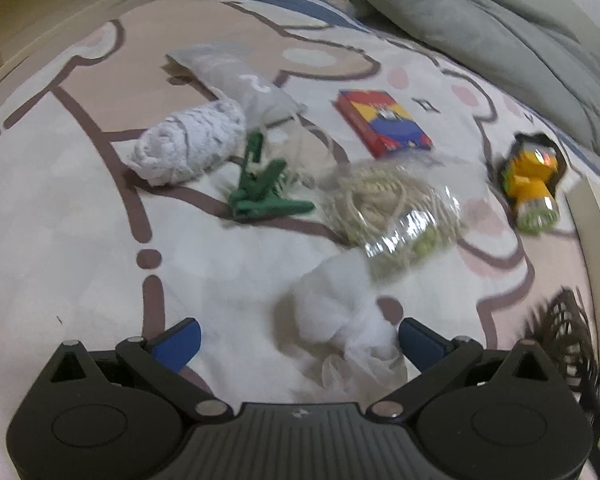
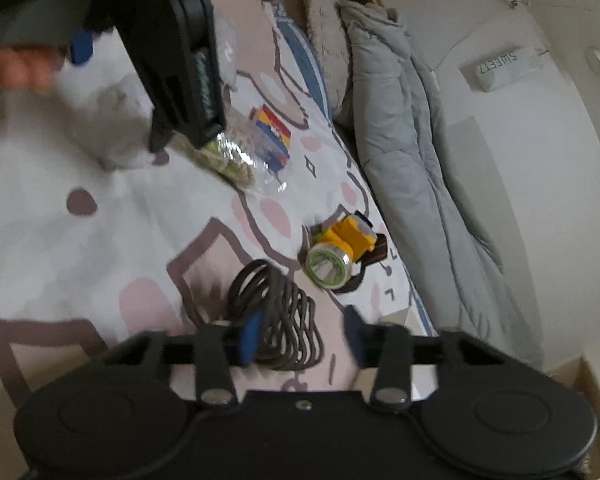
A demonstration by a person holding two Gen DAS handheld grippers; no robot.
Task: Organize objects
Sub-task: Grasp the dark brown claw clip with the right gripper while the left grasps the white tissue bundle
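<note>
left claw (image 1: 296, 338): agape over white cloth (image 1: 342, 320) | right claw (image 2: 298, 338): straddles hairbands (image 2: 276, 308) (blurred, grip unclear)

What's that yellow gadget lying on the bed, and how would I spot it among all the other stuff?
Look along the patterned bedsheet toward the rumpled grey quilt. Near the quilt's edge, past the clear bag of cord and the red card box, lies the yellow headlamp. It is the only bright yellow thing there, with a round shiny lens and a dark strap.
</note>
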